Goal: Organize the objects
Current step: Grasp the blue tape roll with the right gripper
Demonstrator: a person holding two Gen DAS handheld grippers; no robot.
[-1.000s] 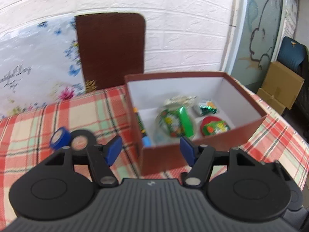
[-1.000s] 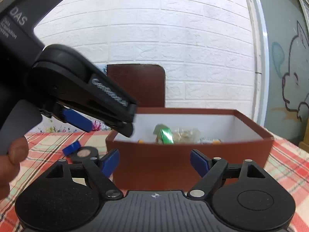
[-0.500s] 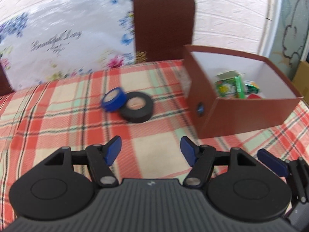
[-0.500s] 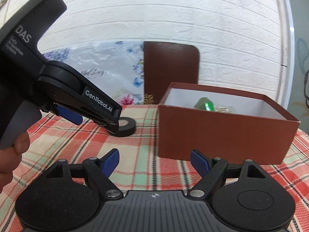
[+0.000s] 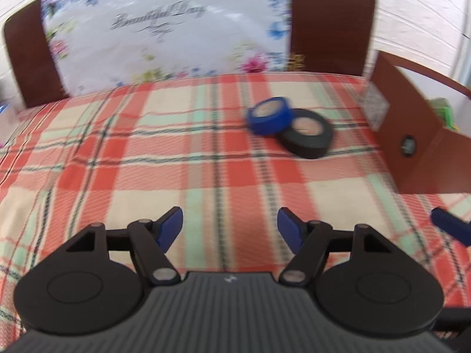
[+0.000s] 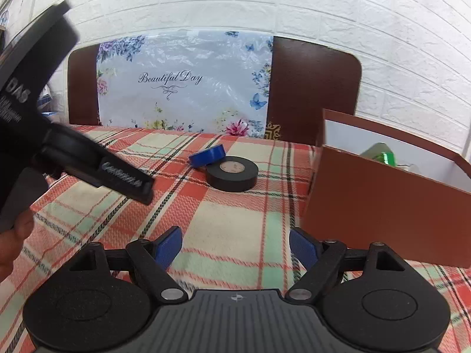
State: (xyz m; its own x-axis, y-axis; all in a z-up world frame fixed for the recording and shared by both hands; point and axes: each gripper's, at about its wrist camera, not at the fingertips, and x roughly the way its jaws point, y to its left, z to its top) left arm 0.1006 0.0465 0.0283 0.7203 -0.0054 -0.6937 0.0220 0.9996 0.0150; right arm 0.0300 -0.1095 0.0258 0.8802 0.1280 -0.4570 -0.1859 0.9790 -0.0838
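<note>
A blue tape roll [image 5: 269, 114] leans on a black tape roll [image 5: 306, 136] on the plaid tablecloth, just left of an open brown box [image 5: 412, 135]. My left gripper [image 5: 229, 223] hovers over bare cloth short of the rolls and to their left. Its jaws are opening with nothing between them. In the right wrist view the blue roll [image 6: 207, 156] and black roll [image 6: 232, 173] lie ahead, with the box [image 6: 382, 206] to their right. My right gripper [image 6: 235, 244] is open and empty, near the box's front corner. The left gripper [image 6: 141, 186] shows there at the left, held by a hand [image 6: 14, 235].
Green packets [image 6: 382, 154] lie inside the box. A floral "Beautiful Day" sheet [image 6: 182, 88] leans on a brown board [image 6: 312, 94] at the table's back, against a white brick wall. Plaid cloth [image 6: 229, 223] stretches between the grippers and the rolls.
Both views have swung left, away from the box and toward the tape rolls. The left gripper has dropped lower over the cloth and its jaws stand a little wider. The box now sits at the right edge.
</note>
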